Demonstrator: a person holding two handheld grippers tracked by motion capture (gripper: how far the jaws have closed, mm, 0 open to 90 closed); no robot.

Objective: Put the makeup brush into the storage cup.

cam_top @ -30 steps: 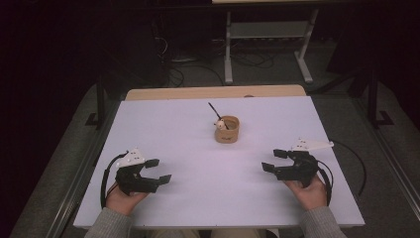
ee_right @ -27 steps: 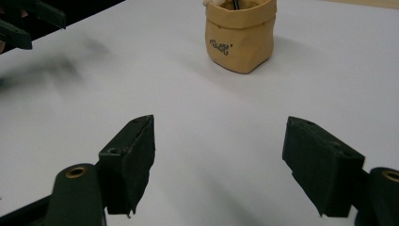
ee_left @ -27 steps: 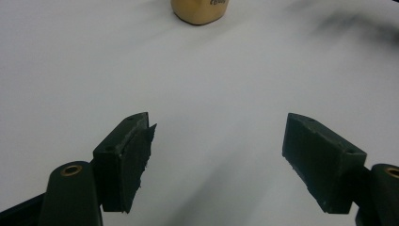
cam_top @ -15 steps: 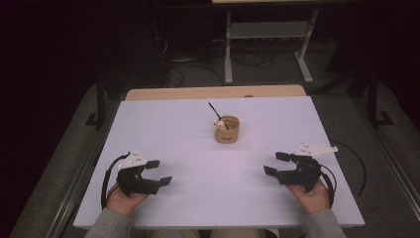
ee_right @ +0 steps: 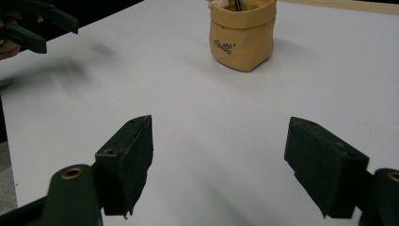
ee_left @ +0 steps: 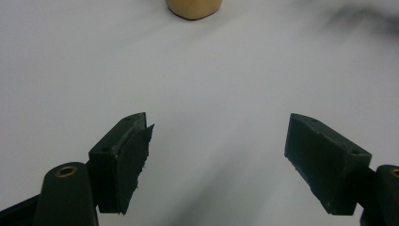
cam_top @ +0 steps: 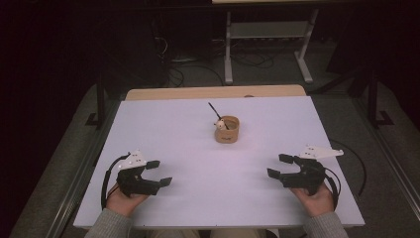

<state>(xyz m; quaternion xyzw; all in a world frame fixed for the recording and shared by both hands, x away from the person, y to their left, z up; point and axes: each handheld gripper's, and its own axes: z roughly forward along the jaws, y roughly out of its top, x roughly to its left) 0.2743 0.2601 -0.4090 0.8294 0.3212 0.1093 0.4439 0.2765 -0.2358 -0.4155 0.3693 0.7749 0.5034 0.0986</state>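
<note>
Resting hands: you hold both tools low at the near edge of the white table [cam_top: 163,129], seemingly a ready stance.
Left gripper [cam_top: 159,173]: jaws spread wide, empty.
Right gripper [cam_top: 279,165]: jaws spread wide, empty.
Pouch: small tan fabric pouch [cam_top: 227,130] stands upright mid-table, well apart from both, holding a thin black stick [cam_top: 216,112].

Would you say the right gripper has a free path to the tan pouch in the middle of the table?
Probably yes: the right gripper is open, and bare white table lies between it and the tan pouch.
</note>
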